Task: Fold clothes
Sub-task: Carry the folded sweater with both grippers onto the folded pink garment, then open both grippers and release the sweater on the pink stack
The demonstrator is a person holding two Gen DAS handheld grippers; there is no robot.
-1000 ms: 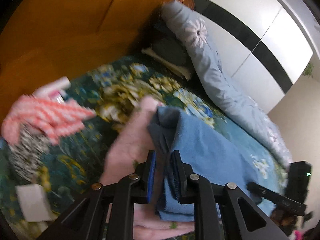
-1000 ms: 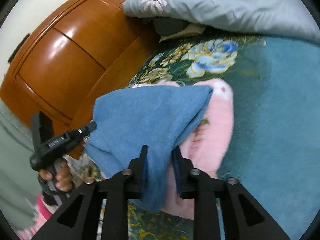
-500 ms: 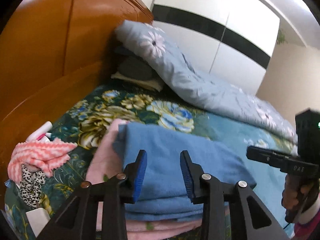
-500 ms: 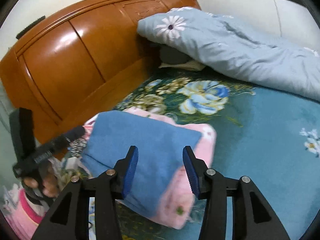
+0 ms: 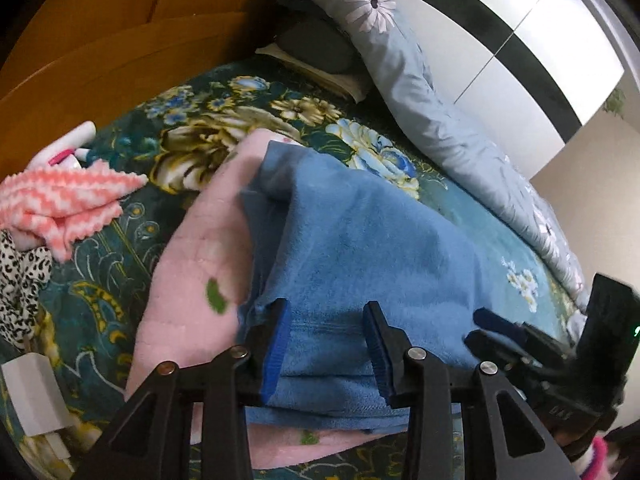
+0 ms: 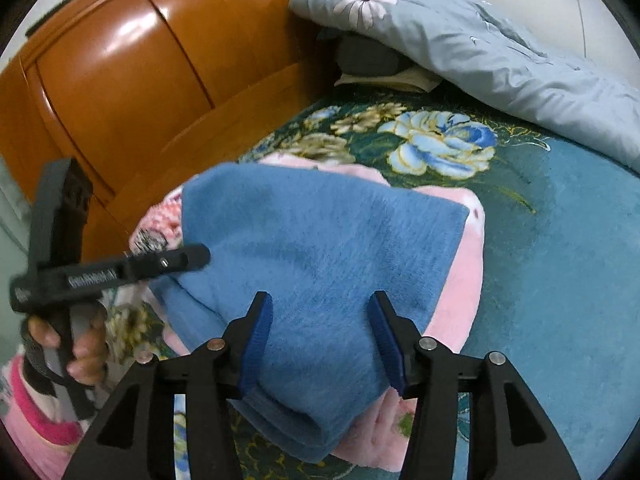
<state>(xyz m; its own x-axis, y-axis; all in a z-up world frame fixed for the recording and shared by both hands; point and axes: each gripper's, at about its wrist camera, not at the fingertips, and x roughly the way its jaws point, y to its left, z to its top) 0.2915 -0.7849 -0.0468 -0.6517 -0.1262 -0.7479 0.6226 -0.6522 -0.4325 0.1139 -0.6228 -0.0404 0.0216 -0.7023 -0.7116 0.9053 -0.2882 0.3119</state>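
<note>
I have both grippers, left (image 5: 326, 340) and right (image 6: 320, 340), spread wide and holding nothing. The blue garment (image 6: 320, 248) lies folded on the pink one (image 6: 460, 292), on the bed (image 6: 560, 260). 2 look done; the striped piece (image 5: 64, 204) remains loose.

Both wrist views look closely down (from opposite sides) at the blue garment (image 5: 360, 248).

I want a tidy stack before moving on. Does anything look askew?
The blue garment lies skewed on the folded pink garment, its near end overhanging the pink edge. Both grippers are open above it.
</note>
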